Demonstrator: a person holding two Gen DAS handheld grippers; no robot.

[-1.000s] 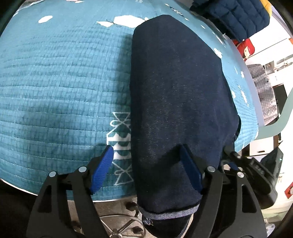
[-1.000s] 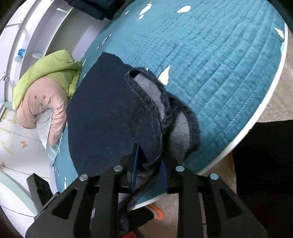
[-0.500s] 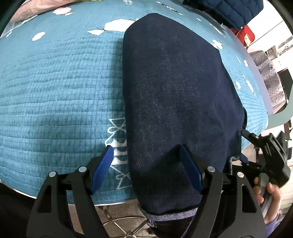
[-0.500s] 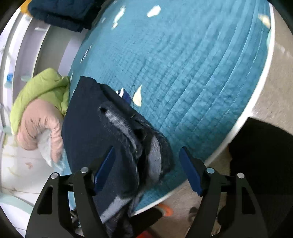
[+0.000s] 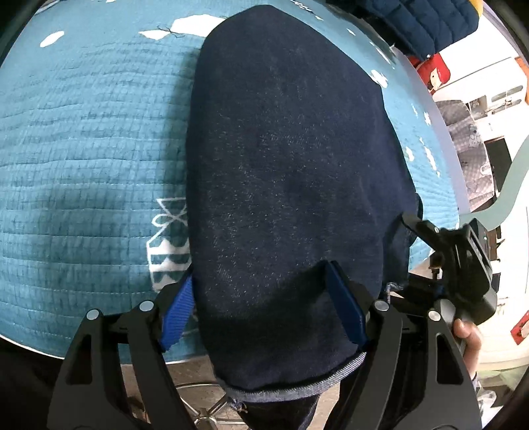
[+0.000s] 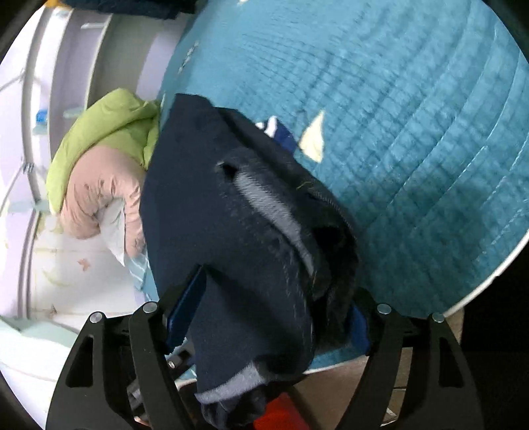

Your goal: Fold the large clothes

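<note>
A folded dark blue denim garment [image 5: 291, 165] lies lengthwise on the teal quilted table cover [image 5: 82, 149], its near end hanging over the table's front edge. My left gripper [image 5: 259, 274] stands open astride that near end, one blue pad beside the cloth's left edge, the other resting over it. In the right wrist view the garment's bunched hem [image 6: 264, 215] sits between the fingers of my right gripper [image 6: 277, 291], whose jaws are opening and no longer pinch it. The right gripper [image 5: 456, 264] also shows at the garment's right edge, a hand behind it.
A navy quilted jacket [image 5: 423, 20] lies at the far end of the table. Green and pink padded jackets [image 6: 99, 149] are piled beside the garment's far side. The table's white rim [image 6: 489, 281] curves close by, with floor and a chair base [image 5: 205, 413] below.
My right gripper let go of the hem, its jaws spread wide, and it dropped closer to the garment. It has come into the left wrist view at the right edge.
</note>
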